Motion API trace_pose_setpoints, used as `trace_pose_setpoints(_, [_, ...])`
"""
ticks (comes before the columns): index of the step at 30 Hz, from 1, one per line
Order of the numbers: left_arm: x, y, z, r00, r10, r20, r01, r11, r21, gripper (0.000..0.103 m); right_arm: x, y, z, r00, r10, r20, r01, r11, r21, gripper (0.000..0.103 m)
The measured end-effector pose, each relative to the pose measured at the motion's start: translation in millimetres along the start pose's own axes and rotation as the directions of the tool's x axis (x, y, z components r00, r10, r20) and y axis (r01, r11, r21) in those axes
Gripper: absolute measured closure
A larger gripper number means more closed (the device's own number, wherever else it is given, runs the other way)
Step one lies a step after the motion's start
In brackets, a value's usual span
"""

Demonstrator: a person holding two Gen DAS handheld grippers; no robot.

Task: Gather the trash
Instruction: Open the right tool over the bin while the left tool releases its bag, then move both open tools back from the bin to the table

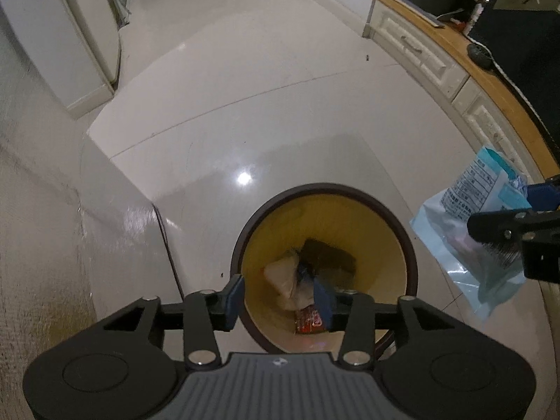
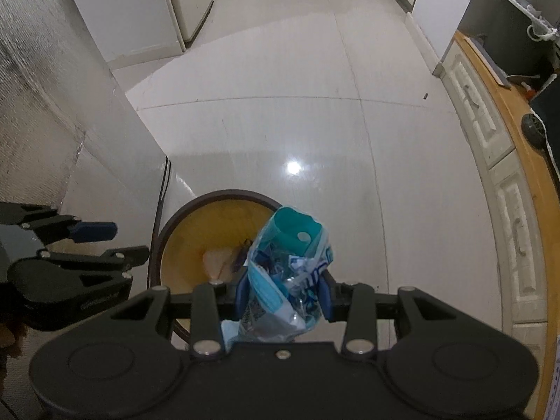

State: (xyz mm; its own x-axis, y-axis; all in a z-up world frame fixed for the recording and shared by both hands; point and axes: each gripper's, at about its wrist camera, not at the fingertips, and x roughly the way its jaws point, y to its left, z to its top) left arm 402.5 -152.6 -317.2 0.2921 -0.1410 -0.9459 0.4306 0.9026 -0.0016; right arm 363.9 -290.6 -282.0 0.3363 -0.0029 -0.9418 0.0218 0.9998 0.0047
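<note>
Right gripper [image 2: 283,297] clamped on crumpled blue plastic wrapper [image 2: 287,273], just right of round yellow-lined bin [image 2: 196,238]; left gripper [image 1: 278,295] apart, empty, over it.

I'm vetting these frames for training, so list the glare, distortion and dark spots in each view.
Left wrist view: a bright lamp reflection on the glossy floor just beyond the bin, straight cabinet edges bent by the fisheye, black corners, a dim and slightly soft picture. Right wrist view: the same kind of glare spot on the floor, curved counter, dark corners, and the wrapper sharp up close.
</note>
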Motion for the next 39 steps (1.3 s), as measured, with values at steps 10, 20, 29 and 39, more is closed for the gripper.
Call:
trace_pose_setpoints(10, [4,21,-9,0.998,0.013,-0.06,-0.019,0.996,-0.087,0.031,16,7,3,0.998,0.044,-0.045,-0.044,0.999,0.008,0.061])
trace_pose_setpoints(20, [10,33,-16,0.993,0.02,-0.115,-0.038,0.987,-0.157,0.017,33,17,-2,0.988,0.069,-0.138,-0.075,0.996,-0.039,0.043])
trace_pose_setpoints(29, [9,32,-17,0.988,0.014,-0.154,-0.038,0.987,-0.154,0.009,38,12,-7,0.977,0.034,-0.213,-0.045,0.998,-0.049,0.036])
trace_pose_setpoints(39, [-15,35,-22,0.986,0.024,-0.165,-0.054,0.982,-0.18,0.001,14,4,-9,0.985,0.031,-0.168,-0.035,0.999,-0.02,0.016])
